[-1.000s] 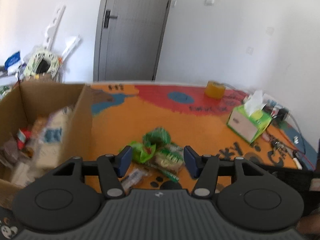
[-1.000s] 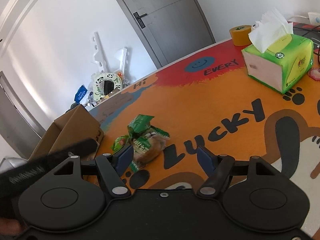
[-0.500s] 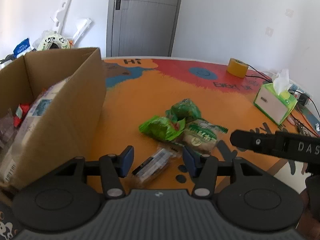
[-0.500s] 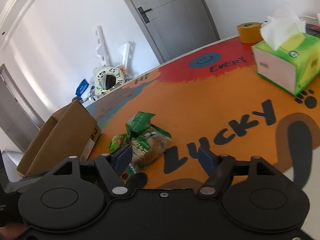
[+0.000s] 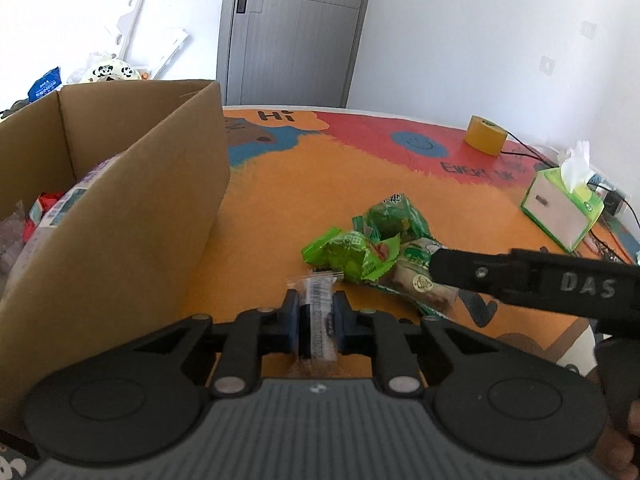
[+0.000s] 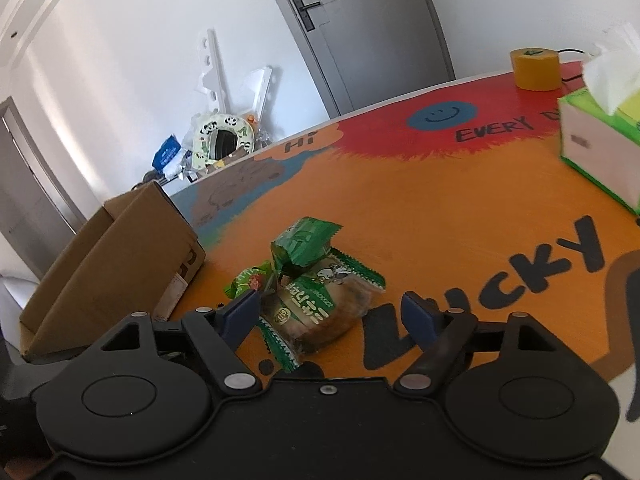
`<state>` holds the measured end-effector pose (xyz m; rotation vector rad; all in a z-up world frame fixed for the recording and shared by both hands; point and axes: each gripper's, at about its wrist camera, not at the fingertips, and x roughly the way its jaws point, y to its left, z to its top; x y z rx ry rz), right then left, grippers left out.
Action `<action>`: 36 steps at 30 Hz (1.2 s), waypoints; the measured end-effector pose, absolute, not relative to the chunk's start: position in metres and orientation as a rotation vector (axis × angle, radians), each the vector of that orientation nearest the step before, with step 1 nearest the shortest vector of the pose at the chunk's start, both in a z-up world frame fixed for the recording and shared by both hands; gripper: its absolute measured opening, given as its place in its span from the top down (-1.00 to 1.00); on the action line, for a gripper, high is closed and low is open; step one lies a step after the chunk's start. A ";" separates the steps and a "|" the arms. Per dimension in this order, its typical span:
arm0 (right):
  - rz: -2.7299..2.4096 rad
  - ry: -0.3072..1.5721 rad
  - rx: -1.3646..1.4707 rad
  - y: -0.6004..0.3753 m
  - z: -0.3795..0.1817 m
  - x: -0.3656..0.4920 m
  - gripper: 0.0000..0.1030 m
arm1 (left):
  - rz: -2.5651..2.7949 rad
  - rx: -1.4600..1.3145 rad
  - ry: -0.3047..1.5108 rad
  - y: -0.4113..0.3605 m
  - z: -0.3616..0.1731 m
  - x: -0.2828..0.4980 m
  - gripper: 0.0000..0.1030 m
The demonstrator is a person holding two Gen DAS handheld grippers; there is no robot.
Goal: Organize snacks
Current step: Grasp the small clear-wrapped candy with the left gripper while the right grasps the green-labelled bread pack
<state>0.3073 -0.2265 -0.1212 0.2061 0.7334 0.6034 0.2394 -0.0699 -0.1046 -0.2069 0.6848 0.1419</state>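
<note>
My left gripper is shut on a clear-wrapped dark snack bar low over the orange table mat. Just beyond it lie green snack packets and a bread packet. An open cardboard box with several snacks inside stands to the left. My right gripper is open, its fingers either side of the bread packet, with a dark green packet behind it. The box shows at the left of the right wrist view.
A green tissue box and a yellow tape roll sit at the table's far right, with cables beside them. The right gripper's body crosses the left wrist view. Clutter stands by the grey door.
My left gripper moved down to the table and closed on the clear-wrapped snack bar. My right gripper moved closer to the bread packet and stays open.
</note>
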 end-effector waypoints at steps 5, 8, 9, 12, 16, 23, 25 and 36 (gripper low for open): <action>0.587 0.732 0.153 -0.214 -0.122 0.313 -0.59 | 0.150 -0.236 0.676 -0.061 -0.105 0.243 0.68; 0.594 0.732 0.141 -0.208 -0.123 0.318 -0.59 | 0.154 -0.250 0.670 -0.056 -0.106 0.244 0.68; 0.589 0.732 0.136 -0.206 -0.124 0.320 -0.59 | 0.154 -0.256 0.669 -0.054 -0.106 0.244 0.68; 0.568 0.723 0.112 -0.201 -0.125 0.324 -0.60 | 0.154 -0.265 0.666 -0.053 -0.106 0.244 0.68; 0.553 0.709 0.046 -0.191 -0.126 0.321 -0.61 | 0.156 -0.266 0.662 -0.052 -0.106 0.242 0.68; 0.563 0.698 0.008 -0.197 -0.124 0.309 -0.08 | 0.141 -0.286 0.663 -0.051 -0.105 0.237 0.68; 0.571 0.707 0.031 -0.204 -0.123 0.307 -0.04 | 0.136 -0.286 0.661 -0.053 -0.104 0.235 0.68; 0.560 0.690 0.139 -0.235 -0.108 0.286 0.47 | 0.096 -0.283 0.615 -0.064 -0.085 0.218 0.68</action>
